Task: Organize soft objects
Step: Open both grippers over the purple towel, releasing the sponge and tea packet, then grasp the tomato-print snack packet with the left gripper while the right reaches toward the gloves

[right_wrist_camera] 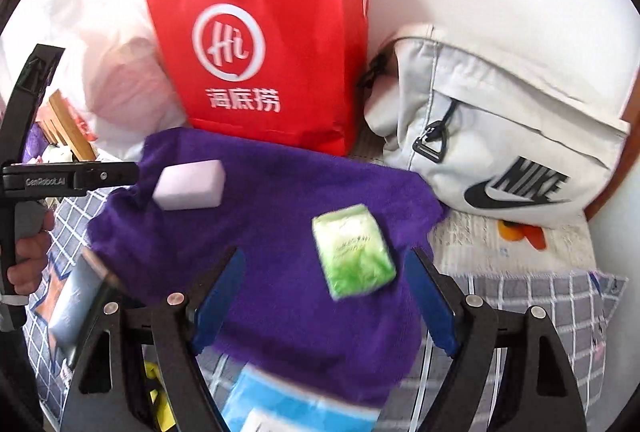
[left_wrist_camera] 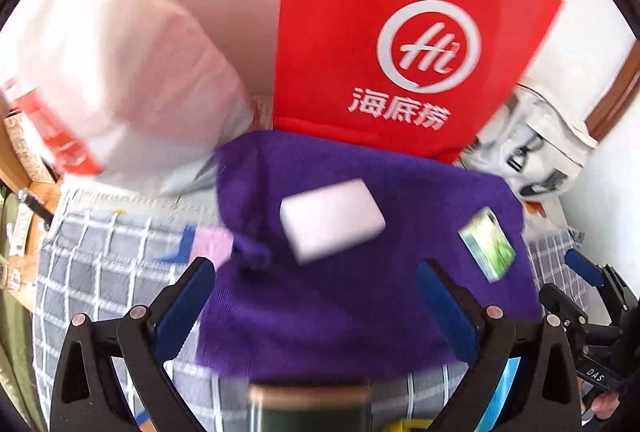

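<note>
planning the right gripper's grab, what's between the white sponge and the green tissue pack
Only bare purple towel: in the right wrist view nothing else lies between the white sponge and the green tissue pack. The left wrist view shows the same.

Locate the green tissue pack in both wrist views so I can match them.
Left wrist: green tissue pack lies right of centre, on the purple towel's right edge.
Right wrist: pack sits near centre, on the towel.
Shared landmark: red paper bag behind the towel.

You've got the towel [right_wrist_camera: 280, 232] spread on the bed [right_wrist_camera: 540, 312], w/ the sponge [right_wrist_camera: 188, 184] on its far left and tissue pack [right_wrist_camera: 354, 252] nearer, to the right. Paper bag [right_wrist_camera: 260, 44] stands behind the towel; backpack [right_wrist_camera: 500, 140] right of it.
</note>
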### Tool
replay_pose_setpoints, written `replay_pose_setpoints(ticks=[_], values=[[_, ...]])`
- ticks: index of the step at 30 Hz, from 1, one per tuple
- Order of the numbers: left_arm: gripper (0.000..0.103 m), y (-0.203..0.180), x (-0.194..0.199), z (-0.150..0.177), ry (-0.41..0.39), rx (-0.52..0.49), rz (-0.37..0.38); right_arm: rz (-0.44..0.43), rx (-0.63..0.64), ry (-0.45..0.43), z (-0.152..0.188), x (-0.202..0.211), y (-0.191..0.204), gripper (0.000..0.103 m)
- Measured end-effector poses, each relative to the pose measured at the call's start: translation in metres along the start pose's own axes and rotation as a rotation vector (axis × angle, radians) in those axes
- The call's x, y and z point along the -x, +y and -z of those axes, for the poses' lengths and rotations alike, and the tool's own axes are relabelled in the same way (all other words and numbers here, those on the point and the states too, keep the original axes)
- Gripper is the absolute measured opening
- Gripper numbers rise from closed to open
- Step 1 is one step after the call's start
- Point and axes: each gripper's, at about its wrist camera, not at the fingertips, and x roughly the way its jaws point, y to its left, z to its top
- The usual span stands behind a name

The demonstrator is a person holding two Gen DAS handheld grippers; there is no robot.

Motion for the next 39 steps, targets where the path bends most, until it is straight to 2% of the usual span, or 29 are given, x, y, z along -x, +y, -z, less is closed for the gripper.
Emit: replay_pose_setpoints(ticks=[2,7,9,14,21,23,34,37,39], values=[[0.102,0.003,0.02,0.019,-0.023,-0.002,0.017,-0.044,-0.007,0.006,0.013,0.017,0.009,0.081],[0.101,0.012,0.058,0.065,-0.025,-0.018,0.042,-0.054,0.006,-0.007,0.051,0.053,0.04,0.081],[0.101,0.023,0.077,0.083,-0.026,-0.024,0.025,-0.084,0.01,-0.007,0.073,0.069,0.054,0.081],[0.101,0.042,0.101,0.13,-0.035,-0.005,-0.008,-0.131,0.018,0.037,0.121,0.082,0.085,0.061],[0.101,0.069,0.118,0.184,-0.044,0.042,-0.043,-0.126,0.061,0.071,0.166,0.083,0.12,0.051],[0.101,0.074,0.118,0.195,-0.042,0.044,-0.042,-0.128,0.058,0.078,0.172,0.08,0.123,0.046],[0.101,0.099,0.102,0.223,0.001,0.123,-0.035,-0.12,0.082,0.122,0.176,0.052,0.137,0.044],[0.101,0.099,0.098,0.228,0.015,0.119,-0.036,-0.139,0.093,0.123,0.174,0.052,0.139,0.024],[0.101,0.098,0.096,0.23,0.021,0.112,-0.039,-0.127,0.084,0.107,0.172,0.057,0.137,0.024]])
